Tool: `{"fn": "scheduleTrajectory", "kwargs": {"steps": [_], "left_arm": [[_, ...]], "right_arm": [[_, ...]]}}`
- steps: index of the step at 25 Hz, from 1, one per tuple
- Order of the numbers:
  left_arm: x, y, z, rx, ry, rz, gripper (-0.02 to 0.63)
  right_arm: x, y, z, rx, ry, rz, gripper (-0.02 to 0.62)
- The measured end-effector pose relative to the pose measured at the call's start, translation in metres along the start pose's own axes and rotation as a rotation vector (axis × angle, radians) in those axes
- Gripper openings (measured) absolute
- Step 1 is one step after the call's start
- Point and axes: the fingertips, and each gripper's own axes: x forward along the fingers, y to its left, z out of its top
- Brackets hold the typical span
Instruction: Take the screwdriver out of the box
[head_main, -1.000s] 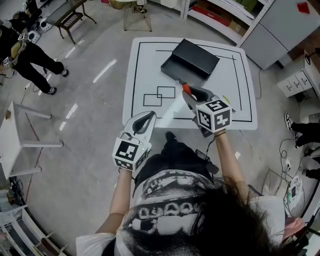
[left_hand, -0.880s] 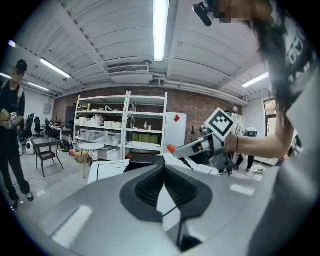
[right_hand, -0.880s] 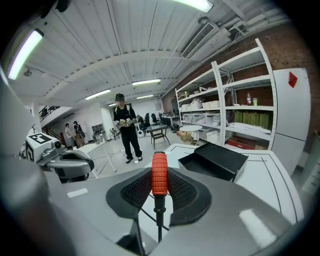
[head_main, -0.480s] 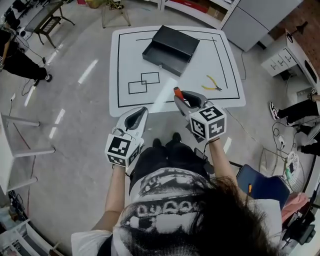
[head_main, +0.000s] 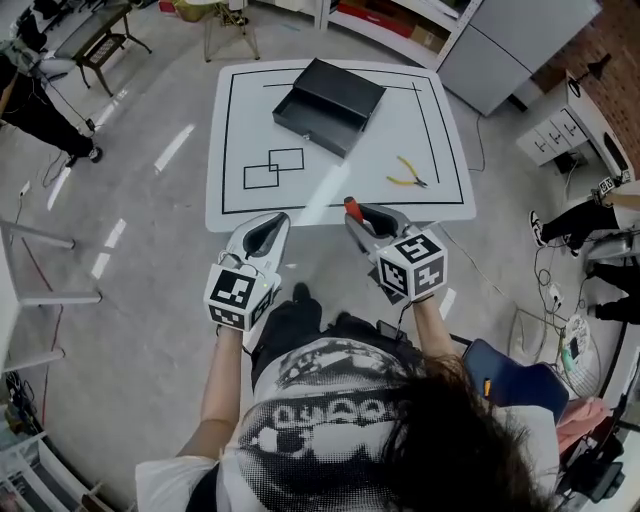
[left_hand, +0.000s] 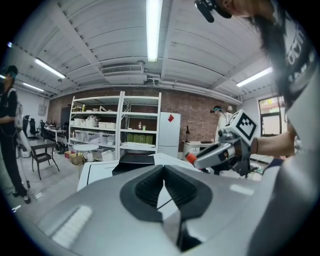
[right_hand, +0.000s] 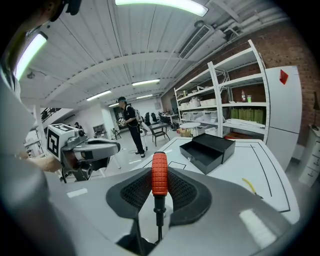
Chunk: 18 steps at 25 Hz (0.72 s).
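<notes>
The black box (head_main: 330, 92) lies open at the far side of the white table (head_main: 440, 120); it also shows in the right gripper view (right_hand: 207, 150) and the left gripper view (left_hand: 134, 161). My right gripper (head_main: 362, 218) is shut on the screwdriver (head_main: 351, 207), held off the table's near edge. The orange-red handle (right_hand: 160, 174) stands upright between the pads, shaft pointing down. My left gripper (head_main: 266, 226) hangs beside it, also off the table, pads together with nothing between them (left_hand: 163, 171).
Yellow-handled pliers (head_main: 405, 172) lie on the table's right part, and two overlapping square outlines (head_main: 272, 167) are drawn at its left. People stand at the far left (head_main: 45, 100) and right (head_main: 590, 215). Shelving runs behind the table, and a blue seat (head_main: 505, 375) is behind my right arm.
Both grippers have drawn back from the table toward my body, the right one carrying the screwdriver from over the table's front part to past its near edge. The table now sits further ahead.
</notes>
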Motion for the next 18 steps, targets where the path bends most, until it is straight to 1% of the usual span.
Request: {"fn": "scheduleTrajectory", "kwargs": {"steps": [5,9,18], "left_arm": [[0.001,-0.026,0.023,0.053,-0.012,0.04,0.0],[0.002,-0.051,0.035,0.063,-0.035,0.066,0.0],[-0.006,-0.119,0.028,0.052,-0.021,0.091,0.0]], "right_arm": [[-0.034,-0.008,-0.006,-0.019,-0.018,0.035,0.098],[-0.057,-0.014,-0.009,-0.026,-0.047,0.053,0.098],[-0.105,-0.014,-0.031,-0.024,-0.082,0.086,0.098]]}}
